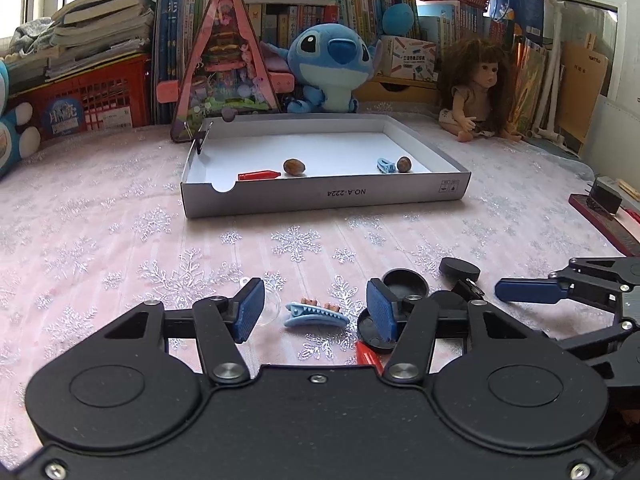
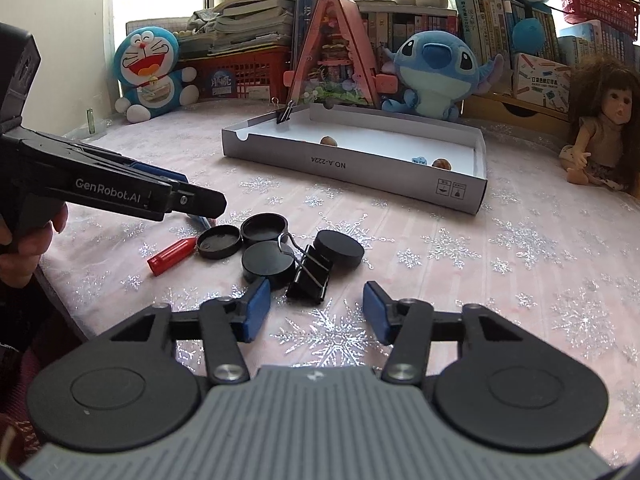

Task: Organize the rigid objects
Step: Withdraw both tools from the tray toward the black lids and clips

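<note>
A pink snowflake-print tablecloth [image 1: 120,208] covers the table, with plush toys and books behind. The left gripper [image 1: 316,312] has its jaws wide apart around a blue hair clip [image 1: 316,314] lying flat between the pads, not yet touched. The right gripper [image 2: 316,312] hangs open and empty, near a black binder clip [image 2: 310,276] and black round lids [image 2: 264,254]. Beyond, the grey box lid [image 1: 320,200] already holds walnuts, a clip and a red crayon. Judged step: picking the clip; next, close squarely and carry it to the box.

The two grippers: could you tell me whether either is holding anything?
Nothing is held. The left gripper is open around the blue hair clip; the right gripper is open and empty.
</note>
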{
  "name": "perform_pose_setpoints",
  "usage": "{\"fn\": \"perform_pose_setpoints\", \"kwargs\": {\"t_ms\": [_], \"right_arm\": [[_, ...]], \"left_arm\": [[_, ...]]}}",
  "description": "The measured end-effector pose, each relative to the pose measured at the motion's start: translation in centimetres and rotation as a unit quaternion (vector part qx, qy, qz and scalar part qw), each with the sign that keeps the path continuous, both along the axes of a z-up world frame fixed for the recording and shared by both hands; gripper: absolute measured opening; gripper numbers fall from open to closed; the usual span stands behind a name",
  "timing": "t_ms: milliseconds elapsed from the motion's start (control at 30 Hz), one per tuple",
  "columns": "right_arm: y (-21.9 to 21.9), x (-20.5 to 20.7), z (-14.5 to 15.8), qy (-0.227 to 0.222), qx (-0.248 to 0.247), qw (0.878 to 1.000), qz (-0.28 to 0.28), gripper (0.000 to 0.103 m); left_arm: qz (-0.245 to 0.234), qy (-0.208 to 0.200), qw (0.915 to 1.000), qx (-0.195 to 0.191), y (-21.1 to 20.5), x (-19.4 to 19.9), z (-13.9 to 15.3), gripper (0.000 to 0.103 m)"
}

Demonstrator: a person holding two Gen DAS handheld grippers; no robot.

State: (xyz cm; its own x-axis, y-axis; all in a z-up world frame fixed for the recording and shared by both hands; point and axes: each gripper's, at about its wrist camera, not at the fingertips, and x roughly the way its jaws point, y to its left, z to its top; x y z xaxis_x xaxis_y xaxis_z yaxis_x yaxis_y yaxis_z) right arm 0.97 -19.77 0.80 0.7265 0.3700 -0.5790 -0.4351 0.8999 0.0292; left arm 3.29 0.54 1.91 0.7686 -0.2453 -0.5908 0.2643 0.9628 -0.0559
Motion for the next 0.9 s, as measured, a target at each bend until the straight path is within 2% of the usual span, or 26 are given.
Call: {"fn": "perform_pose_setpoints", "kwargs": {"t_ms": [67, 167, 267, 567, 800, 900], "right_arm": [[0.1, -0.1, 0.1, -0.003, 0.0, 1.0, 0.001, 0.043], [0.1, 0.0, 0.1, -0.004, 0.002, 1.0, -0.001, 0.039], [0.0, 0.2, 0.1, -0.005, 0.002, 1.0, -0.007, 0.036], [-1.3, 0.8, 0.1, -0.004, 0.002, 0.999, -0.05, 0.037], [-2.1, 1.6, -0.1, -0.011, -0.018, 0.993, -0.112, 0.039], [-2.5, 1.7, -0.1, -0.012, -0.013, 0.992, -0.123, 0.045]], "left_arm": [[-0.021, 0.005, 0.9998, 0.0, -0.3, -0.3, 0.1, 0.045], [-0.044, 0.007, 0.9989, 0.011, -1.0, -0.9, 0.0, 0.044], [-0.042, 0.013, 0.999, 0.013, -1.1, -1.0, -0.3, 0.044], [-0.014, 0.019, 0.9996, 0.016, -0.6, -0.2, -1.1, 0.045], [-0.012, 0.007, 0.9995, 0.029, -0.9, 0.3, -1.4, 0.049], [-0.009, 0.008, 0.9996, 0.027, -0.8, 0.3, -1.4, 0.049]]}}
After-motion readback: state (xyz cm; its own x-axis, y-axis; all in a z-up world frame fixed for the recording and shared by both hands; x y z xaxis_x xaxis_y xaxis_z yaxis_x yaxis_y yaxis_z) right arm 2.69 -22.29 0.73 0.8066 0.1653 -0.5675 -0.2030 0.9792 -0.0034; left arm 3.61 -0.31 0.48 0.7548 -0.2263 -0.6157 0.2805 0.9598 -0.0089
